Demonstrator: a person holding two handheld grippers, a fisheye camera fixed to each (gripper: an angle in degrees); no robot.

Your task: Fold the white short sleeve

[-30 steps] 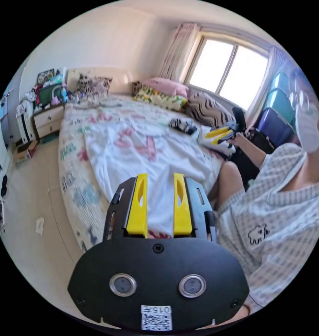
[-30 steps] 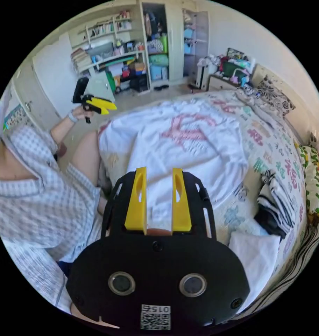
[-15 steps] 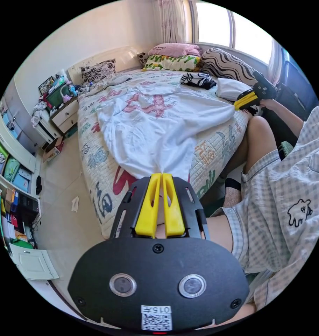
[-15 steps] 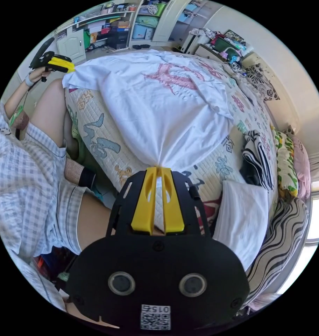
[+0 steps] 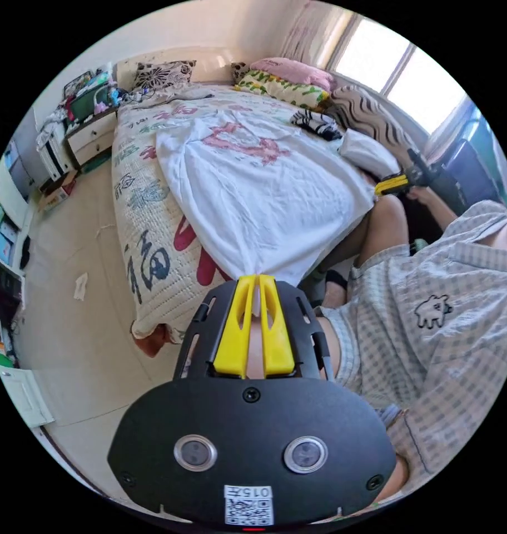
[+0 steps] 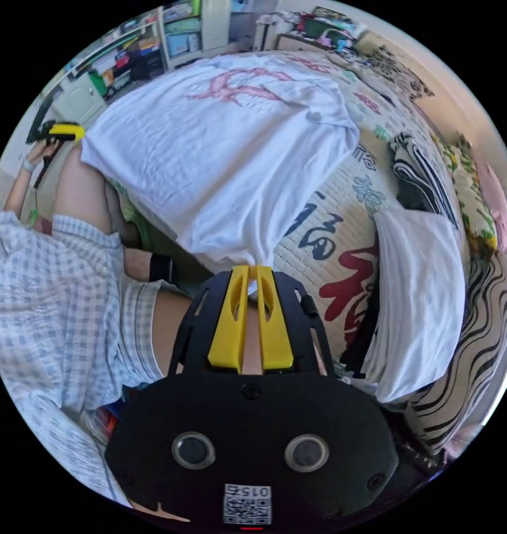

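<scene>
Both the left gripper (image 5: 257, 280) and right gripper (image 6: 253, 272) pinch the 2 hem corners of the white short sleeve (image 5: 253, 183), whose long axis runs away from them up the bed (image 5: 148, 233) from its foot edge.

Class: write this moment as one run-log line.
left tool: shut on white shirt hem corner | right tool: shut on other corner | shirt: on bed

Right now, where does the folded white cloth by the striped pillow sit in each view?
Left gripper view: the folded white cloth lies at upper right, near the right gripper.
Right gripper view: the cloth lies at right, beside the white shirt.
Shared landmark: the striped pillow next to it.
</scene>
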